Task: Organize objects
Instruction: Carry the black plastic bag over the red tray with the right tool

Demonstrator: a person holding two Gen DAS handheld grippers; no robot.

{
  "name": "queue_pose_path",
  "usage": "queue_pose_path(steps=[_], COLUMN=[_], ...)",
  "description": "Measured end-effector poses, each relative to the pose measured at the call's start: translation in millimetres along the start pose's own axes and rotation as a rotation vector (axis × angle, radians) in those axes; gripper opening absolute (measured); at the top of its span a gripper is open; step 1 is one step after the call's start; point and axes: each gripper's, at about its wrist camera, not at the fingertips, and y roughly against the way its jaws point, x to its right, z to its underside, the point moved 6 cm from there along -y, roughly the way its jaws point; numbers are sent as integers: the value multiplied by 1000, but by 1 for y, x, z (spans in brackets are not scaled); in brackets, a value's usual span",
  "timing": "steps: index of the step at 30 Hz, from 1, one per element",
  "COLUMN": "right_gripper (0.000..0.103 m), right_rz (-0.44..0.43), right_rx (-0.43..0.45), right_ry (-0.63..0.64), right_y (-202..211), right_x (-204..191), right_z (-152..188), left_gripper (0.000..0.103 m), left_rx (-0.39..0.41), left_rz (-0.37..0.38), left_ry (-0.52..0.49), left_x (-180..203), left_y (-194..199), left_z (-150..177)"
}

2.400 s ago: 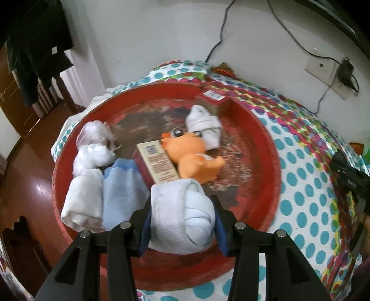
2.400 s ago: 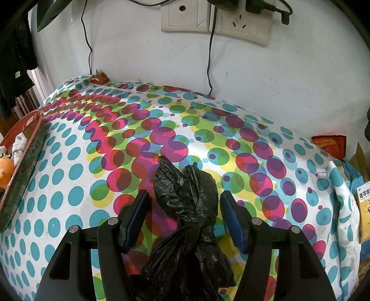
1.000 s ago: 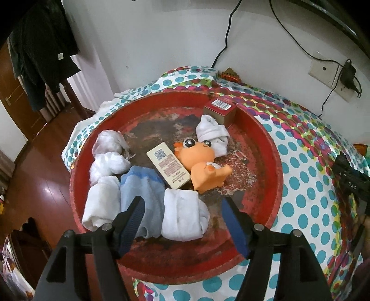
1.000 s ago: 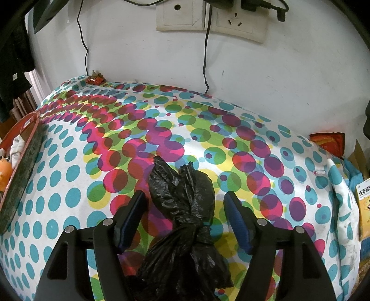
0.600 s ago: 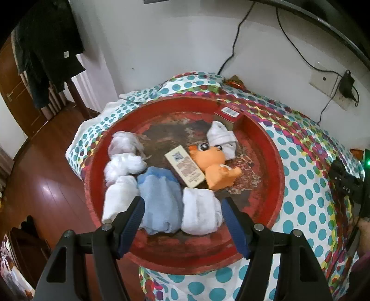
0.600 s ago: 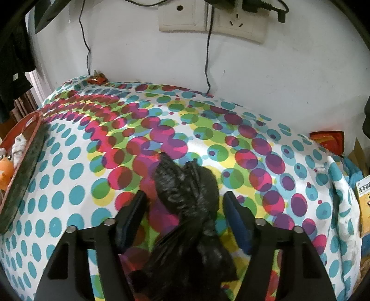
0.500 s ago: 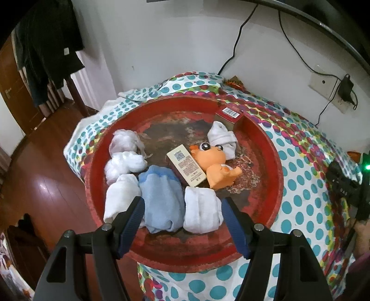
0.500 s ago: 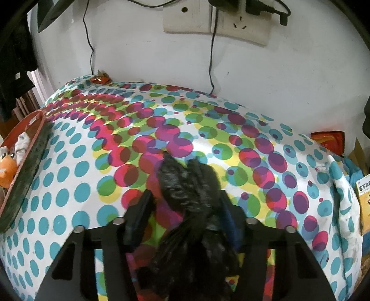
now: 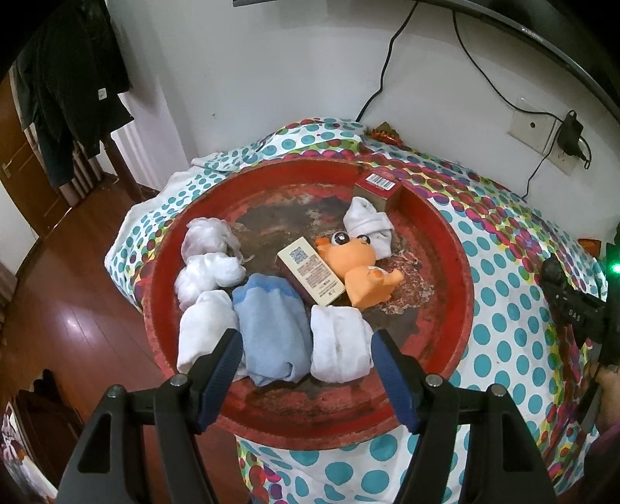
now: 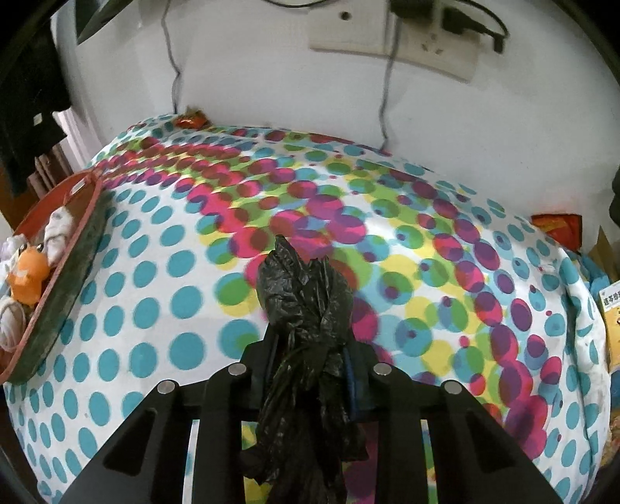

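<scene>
A round red tray (image 9: 445, 248) lies on the dotted cloth. In it are several rolled white socks, among them one white roll (image 9: 339, 345) at the near side, a blue roll (image 9: 273, 333), an orange toy (image 9: 360, 263), a flat cream box (image 9: 312, 270) and a red box (image 9: 381, 186). My left gripper (image 9: 306, 364) hangs open above the tray's near rim, its fingers either side of the blue and white rolls, touching neither. In the right wrist view my right gripper (image 10: 310, 352) is shut on a knotted black plastic bag (image 10: 304, 294) over the dotted cloth (image 10: 174, 302).
The tray's edge (image 10: 58, 279) shows at the left of the right wrist view. Wall sockets (image 10: 391, 35) with cables hang behind the table. An orange packet (image 10: 558, 226) and a yellow box (image 10: 612, 310) lie at the right. The wooden floor (image 9: 58, 329) drops off left of the tray.
My right gripper has shut on the black bag, which was lying between open fingers. My left gripper let go of the white roll into the tray and drew back a little.
</scene>
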Motion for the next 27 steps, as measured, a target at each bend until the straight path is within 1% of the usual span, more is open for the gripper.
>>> queue_pose_path(steps=[5,10,16,21,27], right_gripper=[25,25,25,26,27], right_rz=[-9,-69,-175,-223,-274], right_rx=[7,27,37,47,39], right_ry=[42,75,97,156,211], right_y=[3,18,35,41,40], right_x=[-35,-75,-135,-186,-242], right_z=[-10,-24,-47,-66,-85], left_gripper=[71,71,71,71,71], left_rx=[-9,-18,-24,-27,-28], left_rz=[22,14,7,6,-10], left_ry=[31,42,57,84,110], left_x=[-8,-14,-24,-38,-57], left_y=[-2,-5,-9,-11,-12], left_z=[2,4,6,8,10])
